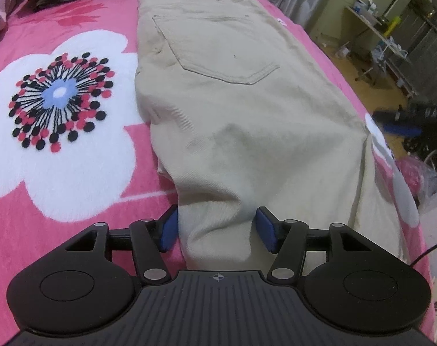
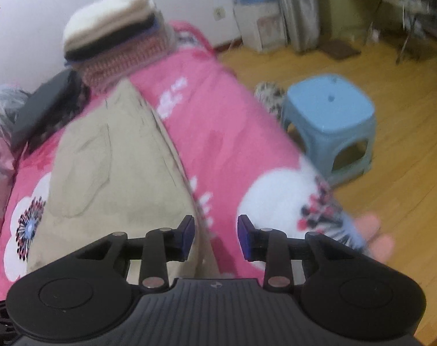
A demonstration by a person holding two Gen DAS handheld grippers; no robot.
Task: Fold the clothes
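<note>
1. While angled down at the bed, kept the left gripper clamped, blue pads pressing either side of a thick raised bunch of the beige cotton trousers.
2. Held the right gripper parted, with nothing pinched; behind the gap, only the trousers' near edge and bedding.
3. Found the trousers lying flat along the pink fleece blanket with white flowers, back pocket facing up, waistband at the far end.
4. Beyond the waistband, against the white wall, saw a stack of folded knitwear.
5. Off the bed's side, noted a light blue plastic stool on the yellow wooden floor.
6. Near the right gripper's outer side, glimpsed blurred bare fingertips.
</note>
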